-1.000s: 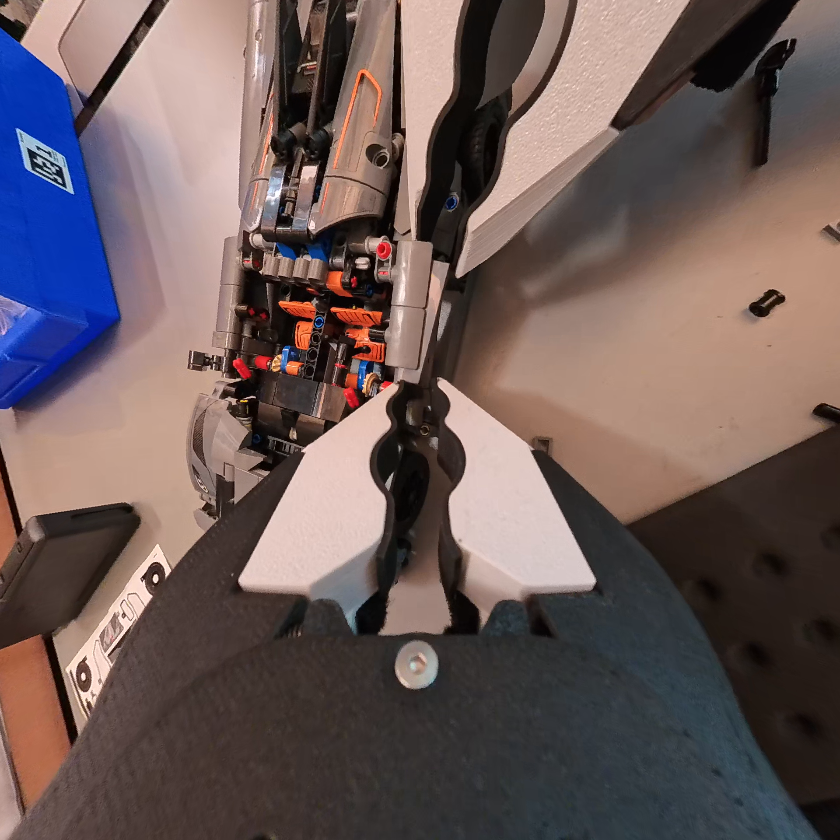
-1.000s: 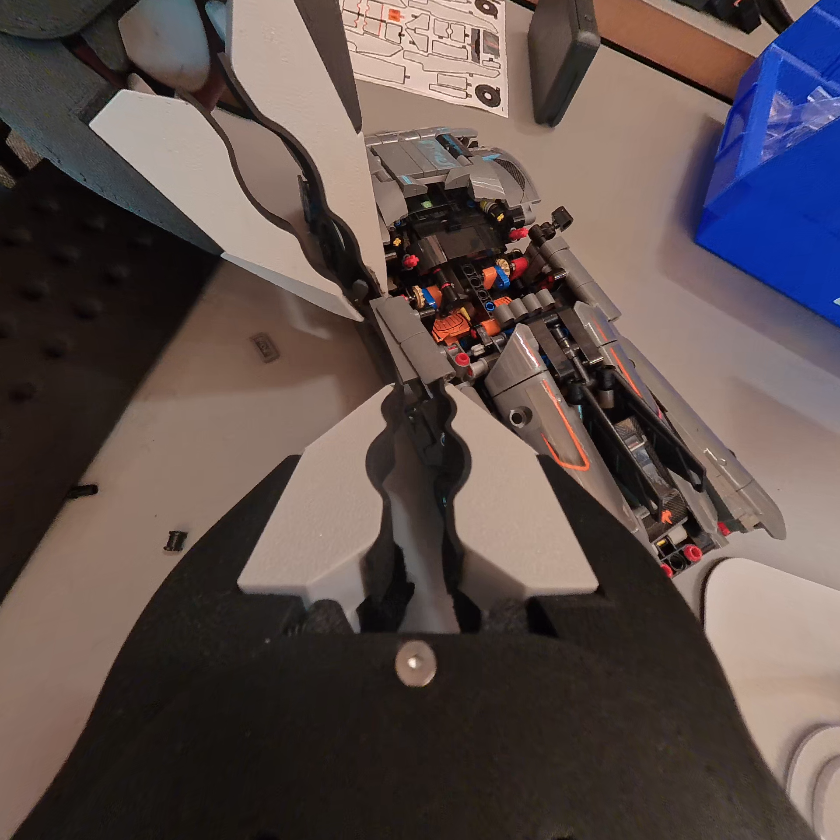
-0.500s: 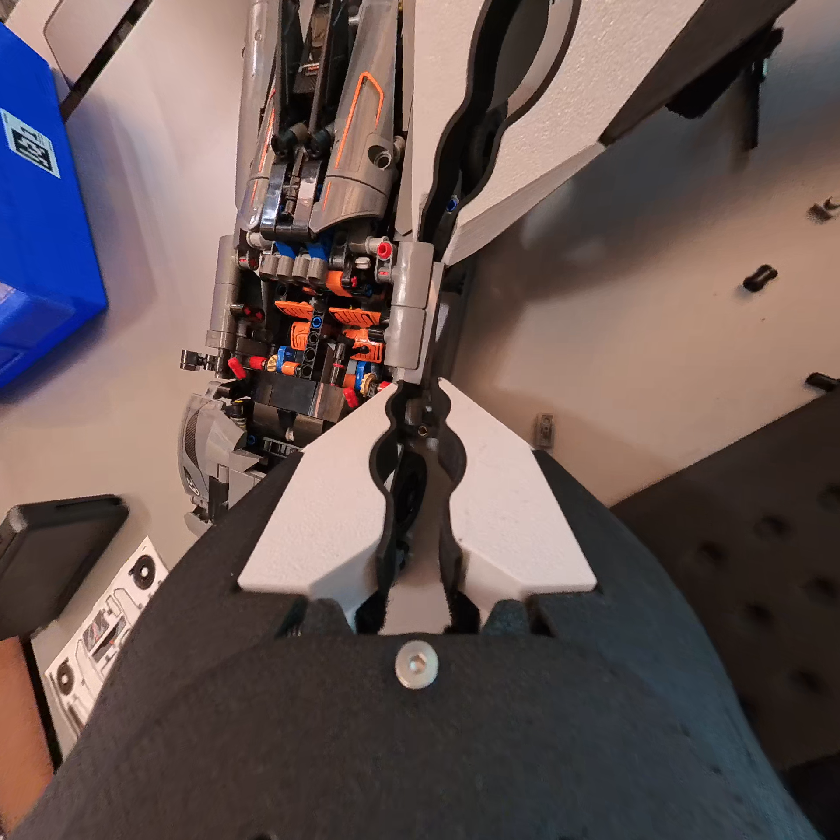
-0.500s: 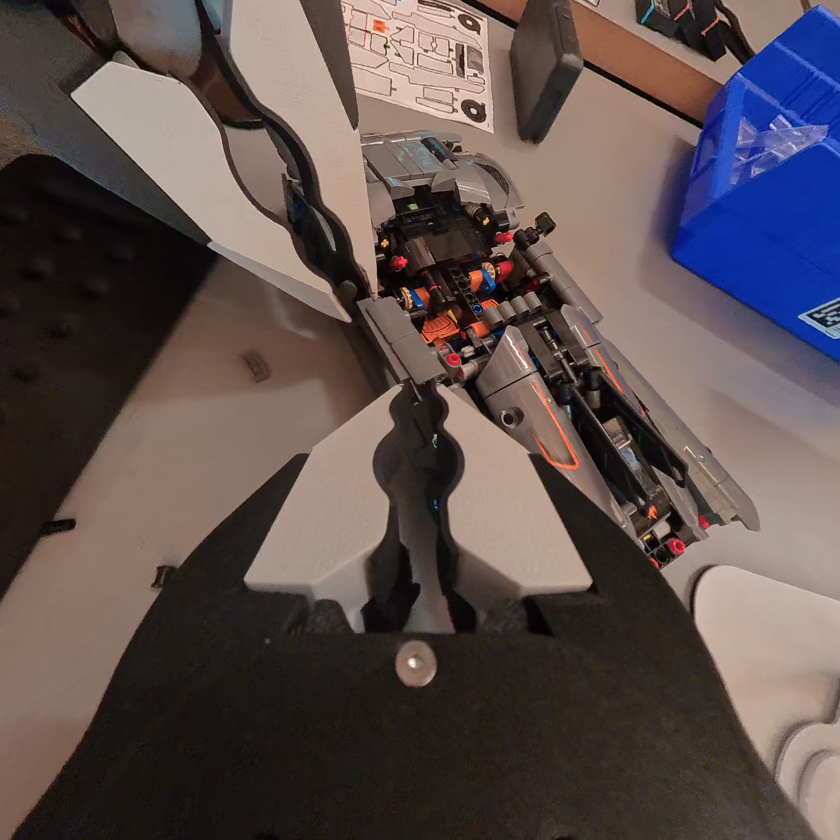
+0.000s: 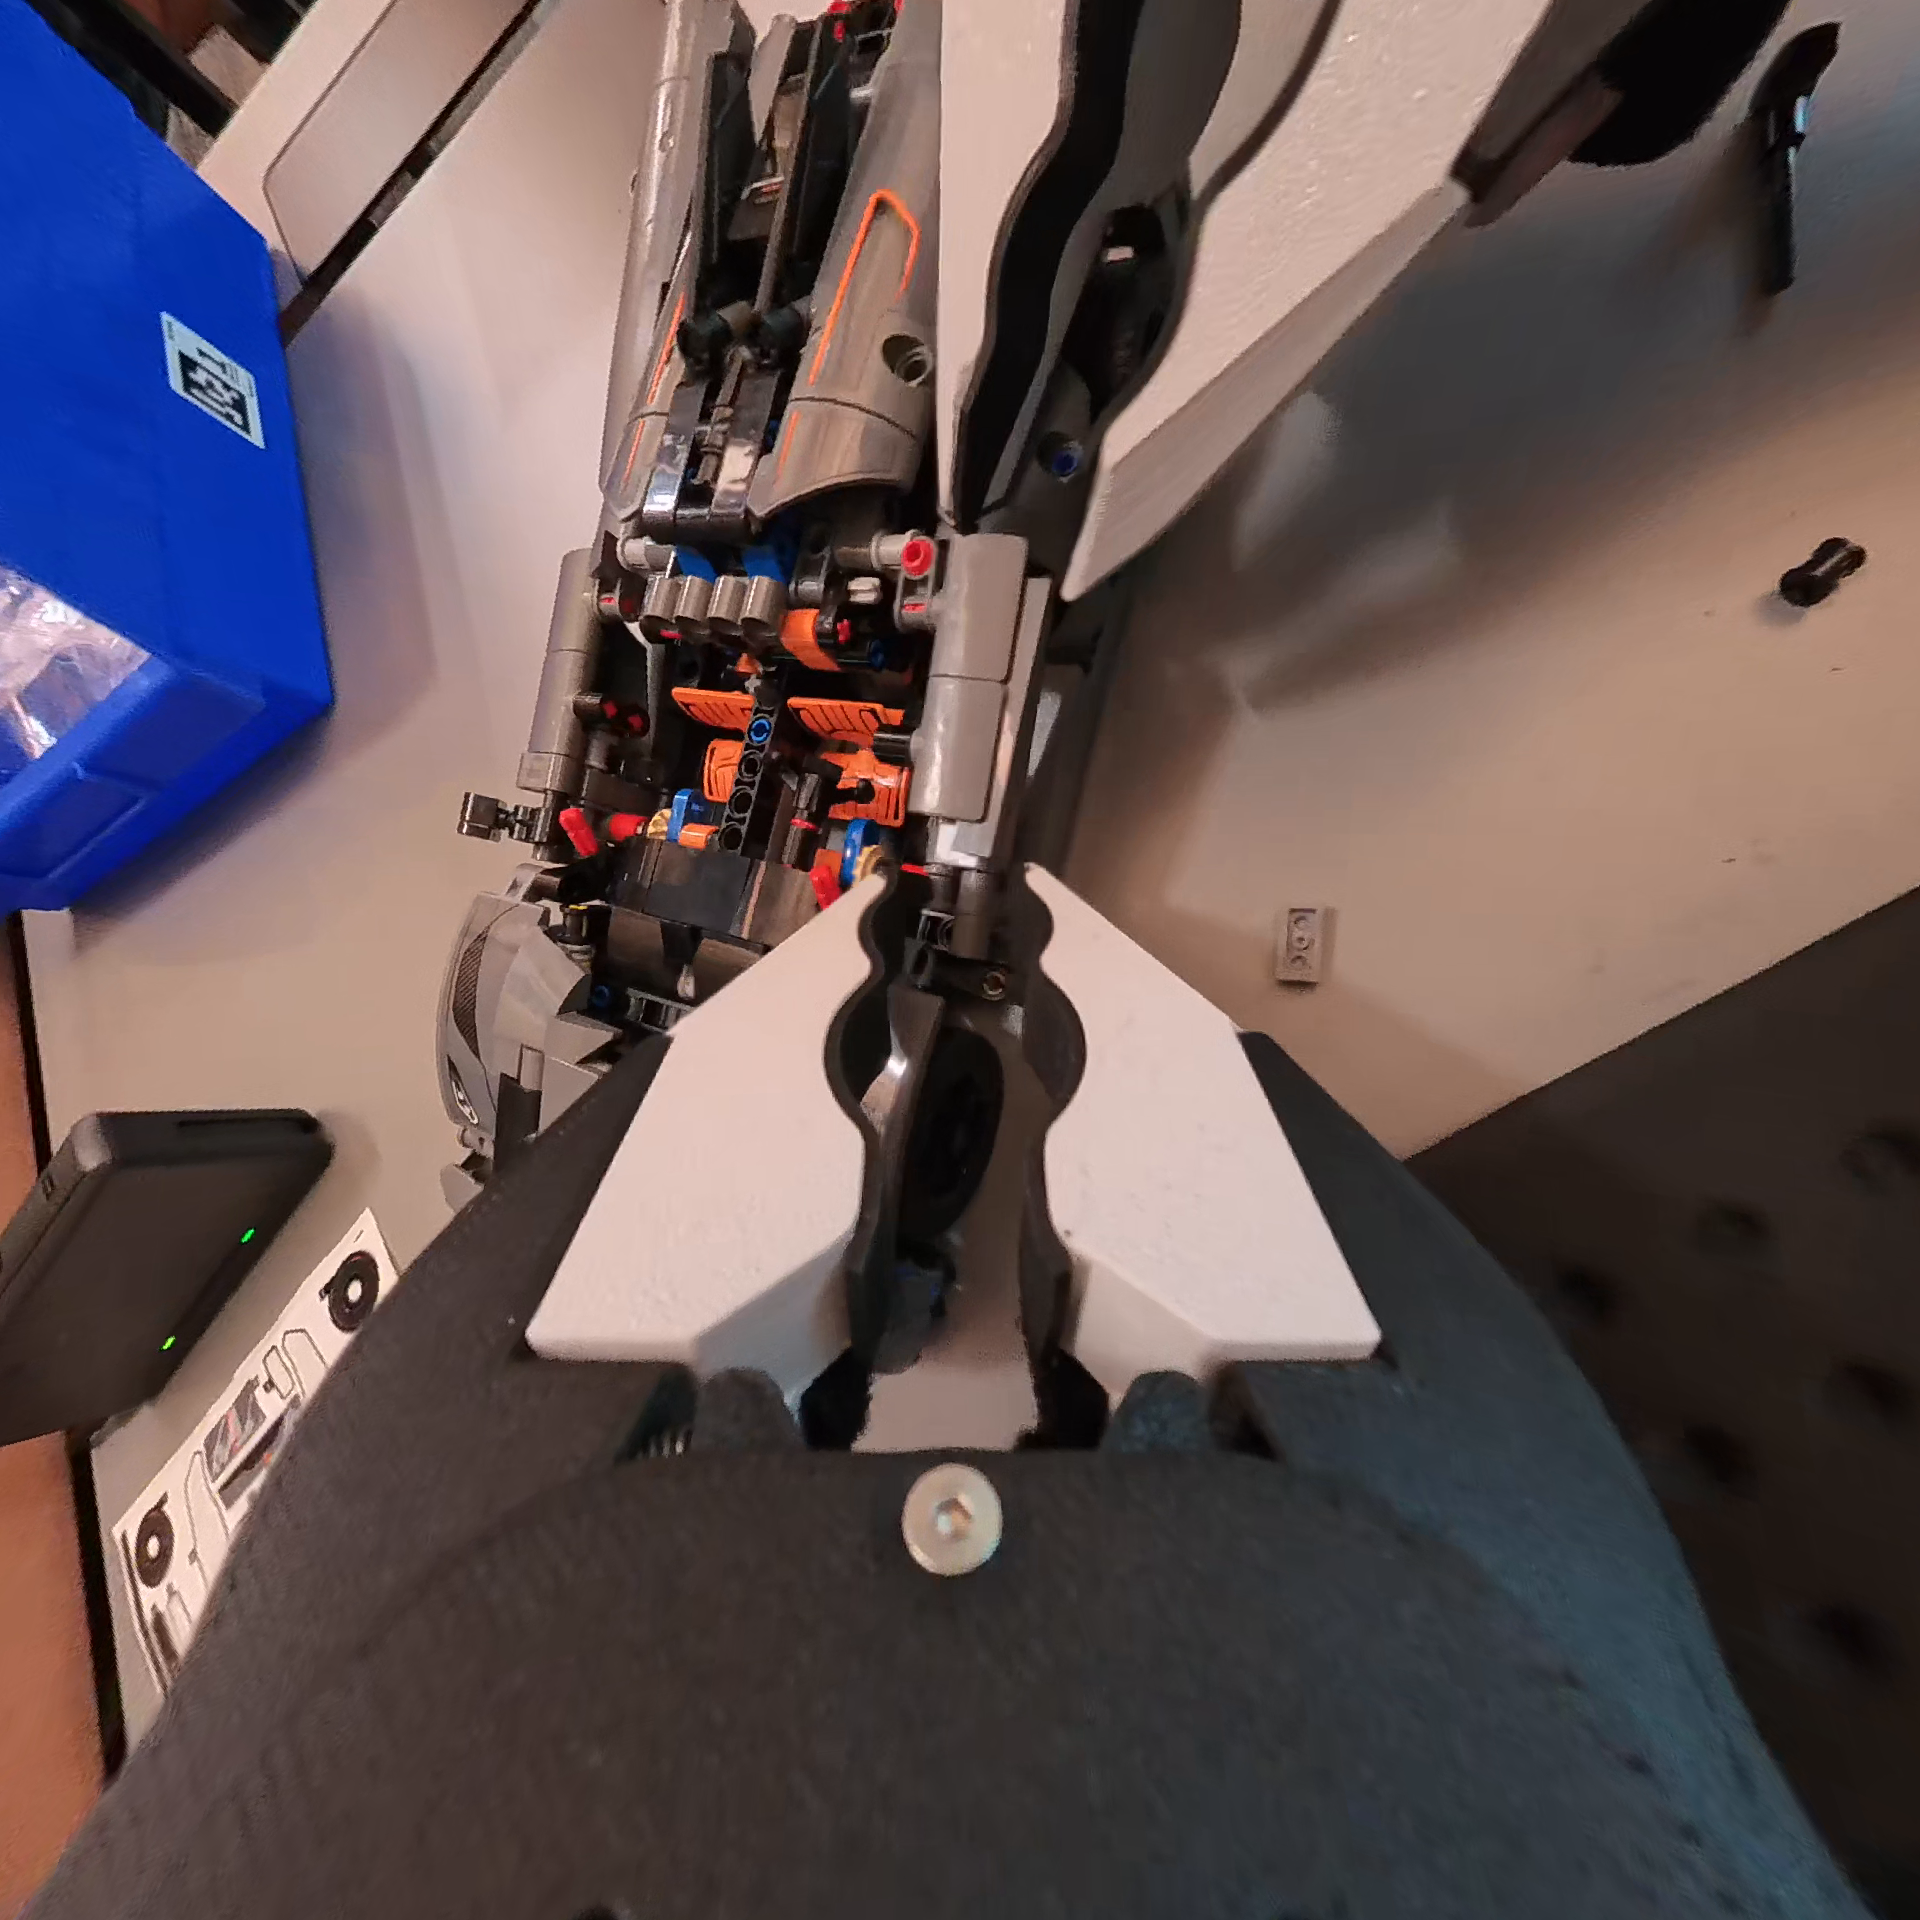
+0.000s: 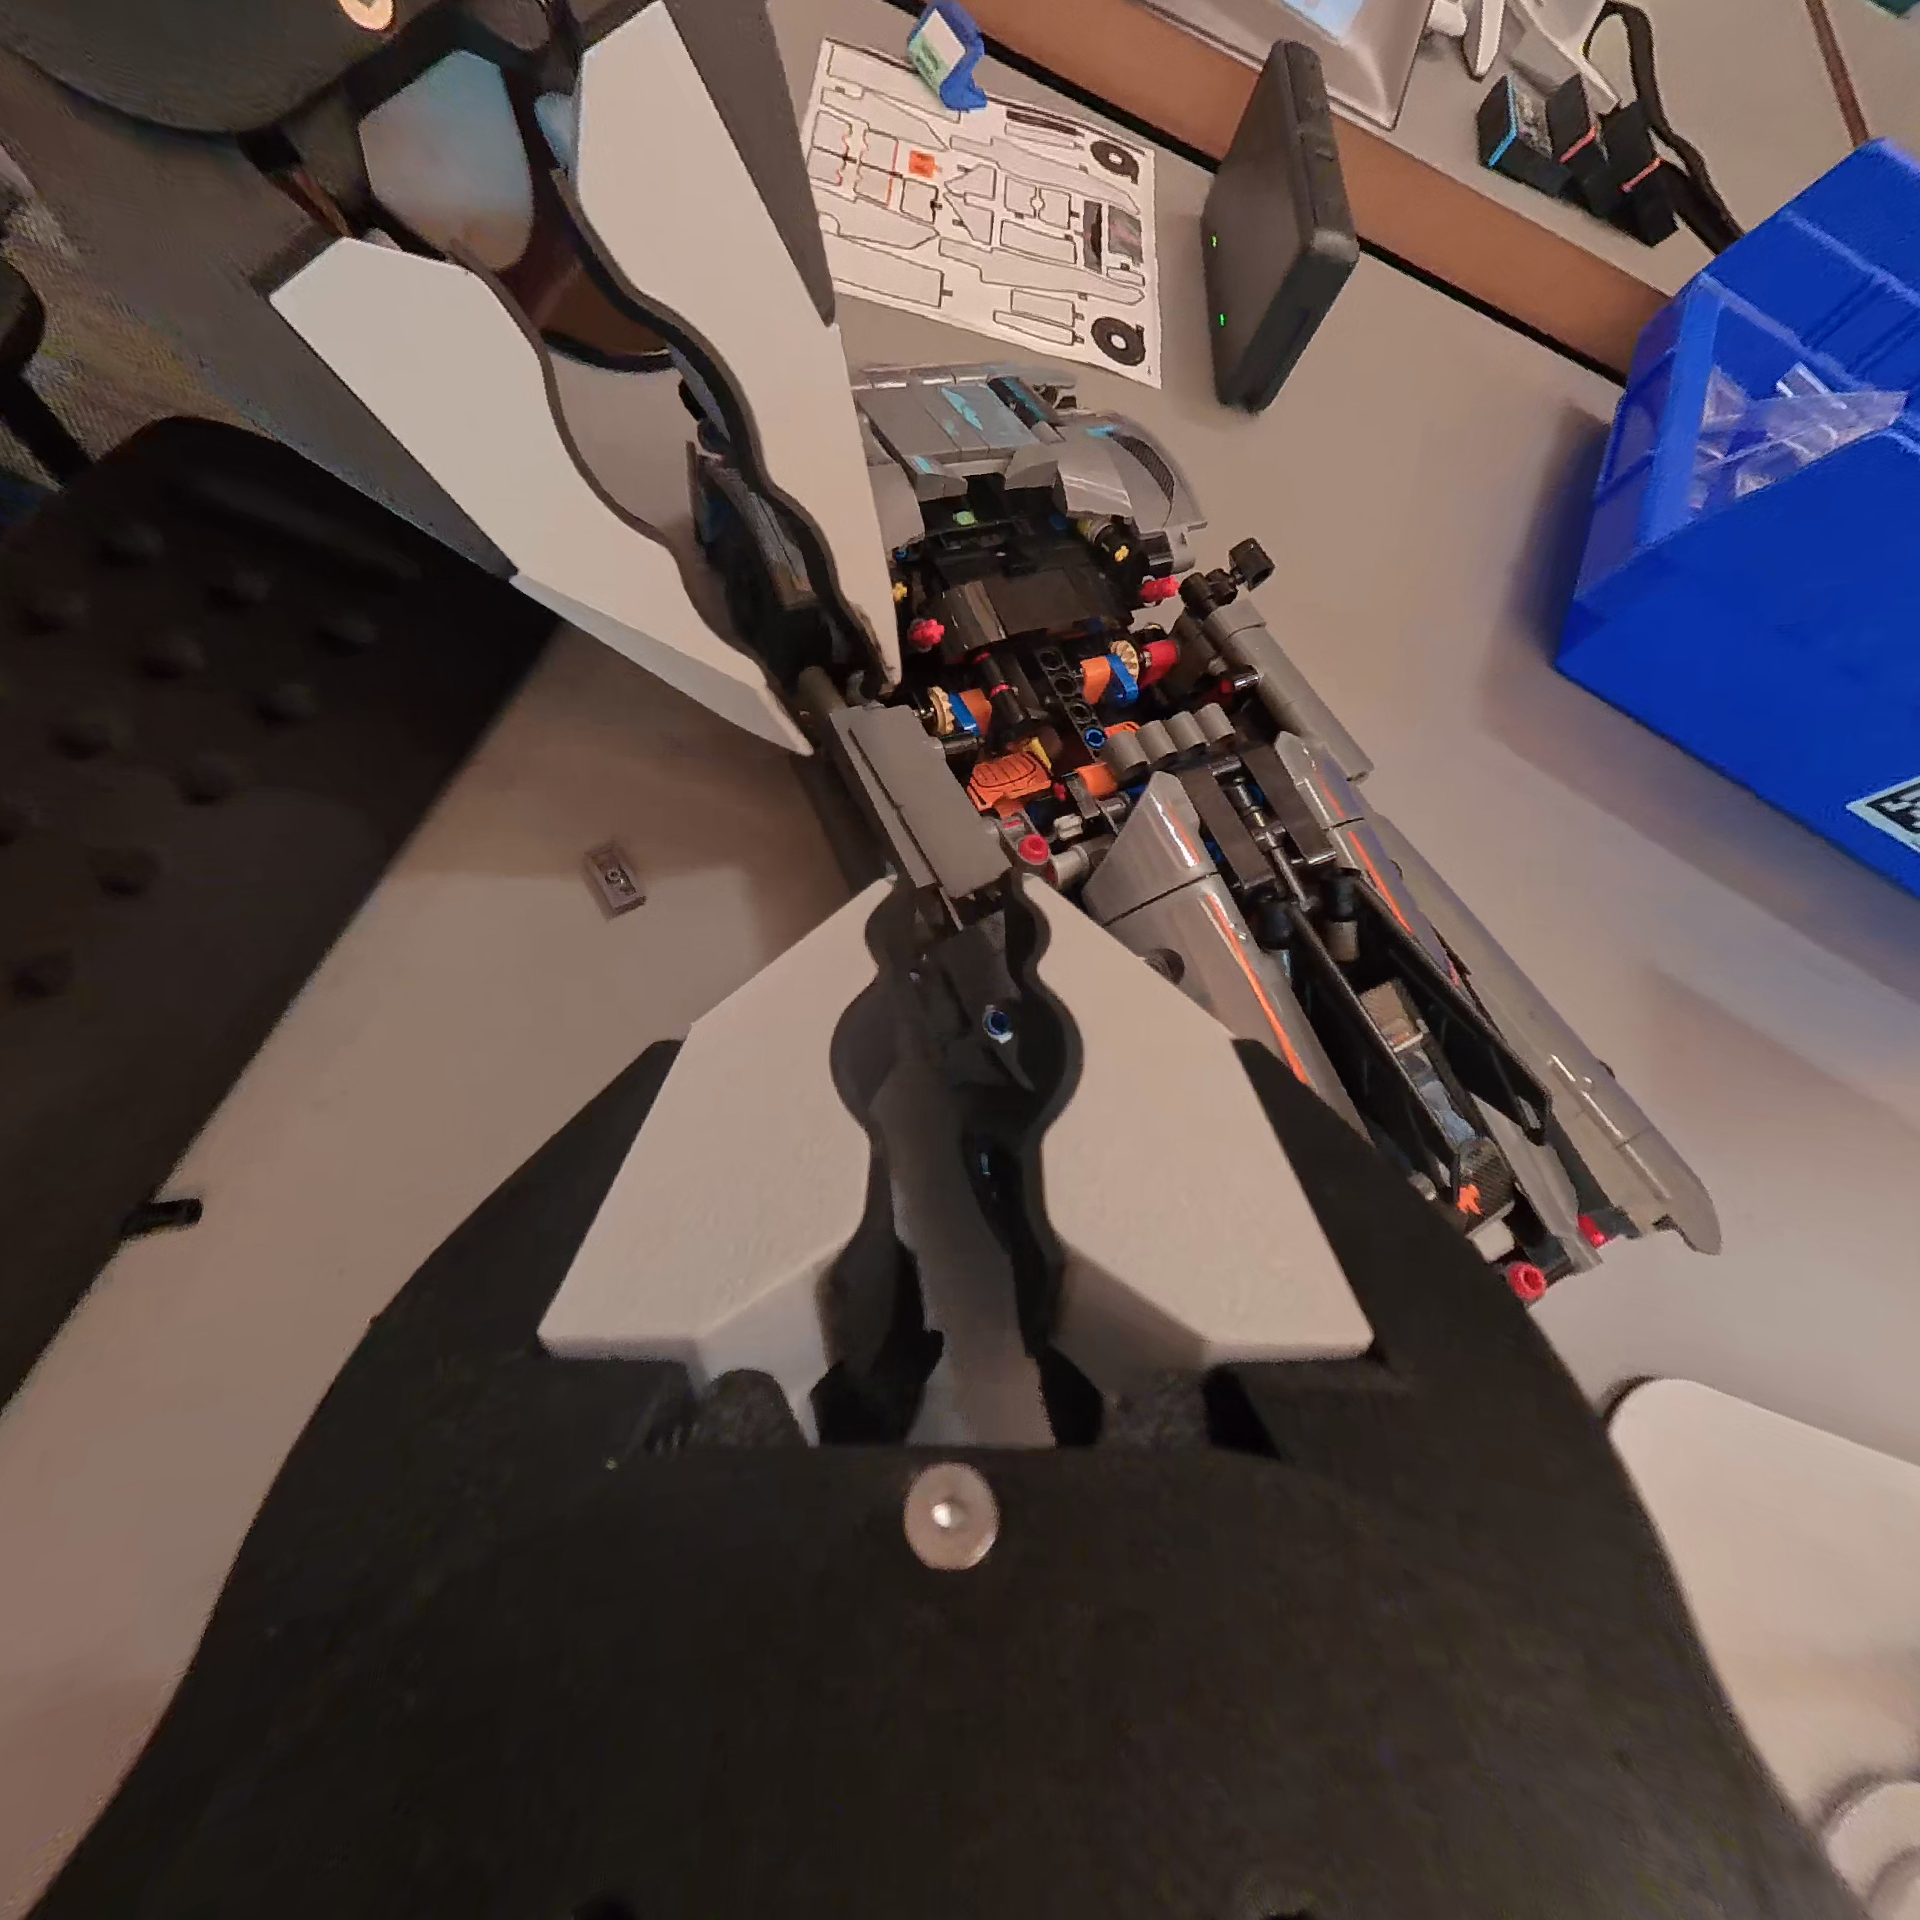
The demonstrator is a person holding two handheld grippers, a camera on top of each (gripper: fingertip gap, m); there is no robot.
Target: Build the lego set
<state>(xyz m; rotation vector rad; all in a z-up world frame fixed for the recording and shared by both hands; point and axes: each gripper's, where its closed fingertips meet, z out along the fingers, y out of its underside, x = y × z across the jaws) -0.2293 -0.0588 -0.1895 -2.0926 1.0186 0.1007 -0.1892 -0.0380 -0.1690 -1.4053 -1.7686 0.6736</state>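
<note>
A partly built grey lego car [image 5: 769, 644] with orange and black parts inside lies on the light table; it also shows in the right wrist view [image 6: 1143, 790]. My left gripper [image 5: 951, 883] is shut on the car's near side at a black wheel by the front end. My right gripper [image 6: 951, 894] is shut on the same side by the rear wheel arch. Each gripper shows in the other's view, the right one [image 5: 1013, 520] and the left one [image 6: 847, 696], tips facing along the car's side. I cannot tell whether the car rests on the table.
A blue bin [image 5: 135, 499] [image 6: 1766, 623] stands beyond the car. A black device [image 6: 1278, 229] and a sticker sheet [image 6: 987, 208] lie past the car's nose. A small grey plate [image 5: 1301, 943], a black pin [image 5: 1820, 569] and a black studded mat [image 6: 208, 779] are on my side. The left gripper's tips are roughly 6 cm from the right gripper's. The left tips stand about 6 cm off the small grey plate [image 5: 1301, 943]. Look for it in the right wrist view [image 6: 617, 881] too.
Both grippers stay shut on the car's side. Both views have shifted a little with the car; the right one now shows more of the far table edge.
</note>
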